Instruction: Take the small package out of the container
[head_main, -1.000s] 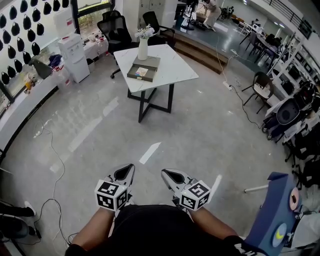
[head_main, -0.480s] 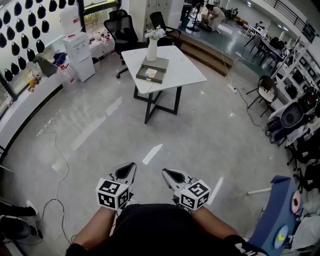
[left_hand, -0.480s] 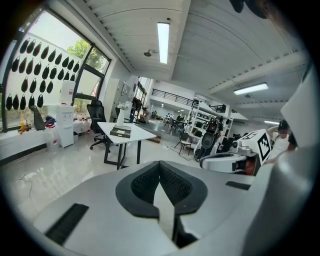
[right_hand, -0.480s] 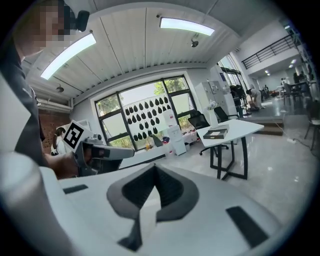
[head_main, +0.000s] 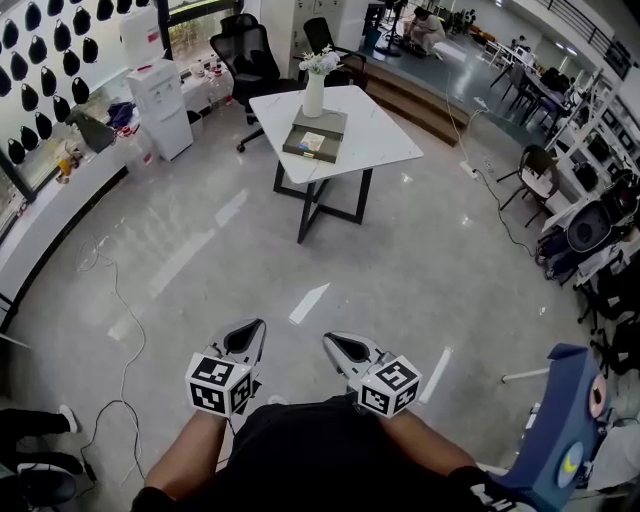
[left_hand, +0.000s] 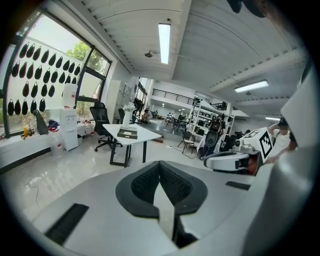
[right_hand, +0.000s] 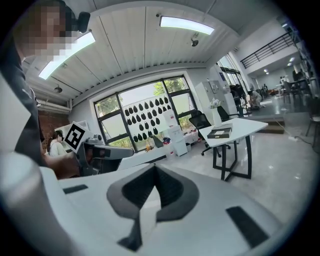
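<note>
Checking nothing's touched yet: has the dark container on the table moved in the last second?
No: the container still lies right in front of the vase on the table; only the view shifted.

Right gripper (right_hand: 154, 175): jaws together, nothing between. Beyond, white table (right_hand: 245, 127) bearing a flat dark container (right_hand: 220, 133) (contents unclear). Left gripper (right_hand: 102, 151) alongside, at left.

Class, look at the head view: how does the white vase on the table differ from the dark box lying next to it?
The vase is white, the box dark. The vase stands tall and upright; the box lies low and flat. The vase holds flowers; the box shows none. The vase stands farther back, the box nearer the camera. Both rest on the white table.
</note>
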